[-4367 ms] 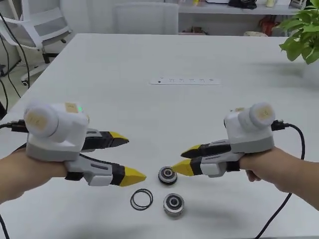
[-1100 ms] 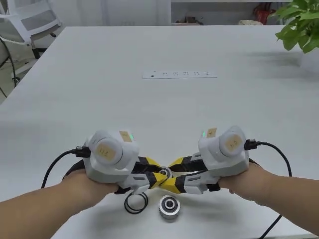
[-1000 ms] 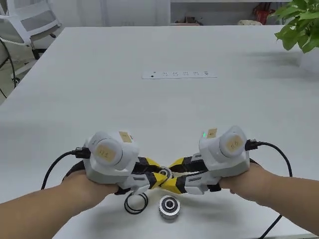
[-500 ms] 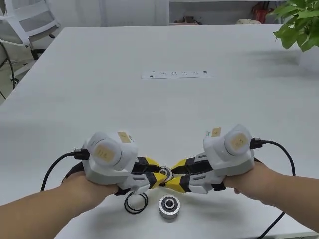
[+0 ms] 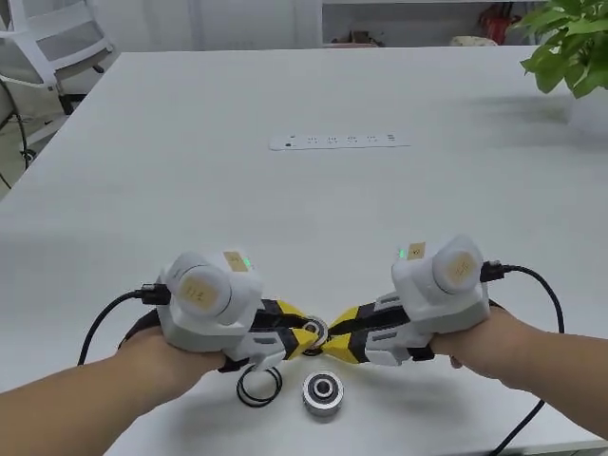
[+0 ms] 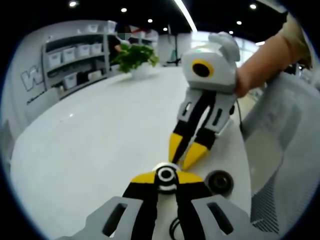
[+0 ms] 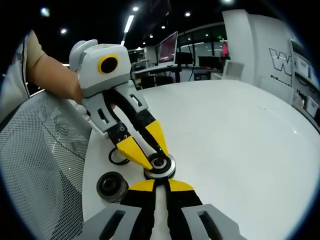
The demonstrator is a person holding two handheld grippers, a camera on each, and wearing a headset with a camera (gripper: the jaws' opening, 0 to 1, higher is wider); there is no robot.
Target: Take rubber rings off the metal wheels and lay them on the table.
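Observation:
A small metal wheel [image 5: 314,331] with a black rubber ring on its rim hangs just above the table, and my left gripper [image 5: 305,333] is shut on it. In the left gripper view the wheel [image 6: 166,175] sits between my yellow tips. My right gripper [image 5: 334,342] meets it from the other side, shut, its tips pinching at the ring on the wheel's rim [image 7: 160,173]. A second wheel [image 5: 323,391] lies on the table just in front of both grippers. Loose black rubber rings [image 5: 258,385] lie to its left.
A white power strip [image 5: 339,142] lies flat at mid-table. A potted plant [image 5: 570,47] stands at the far right corner, and an office chair [image 5: 57,38] at the far left. The table's near edge runs just below my hands.
Both grippers came together from apart and closed at the wheel, which has been lifted off the table. In the last half second the right gripper shifted slightly to the right.

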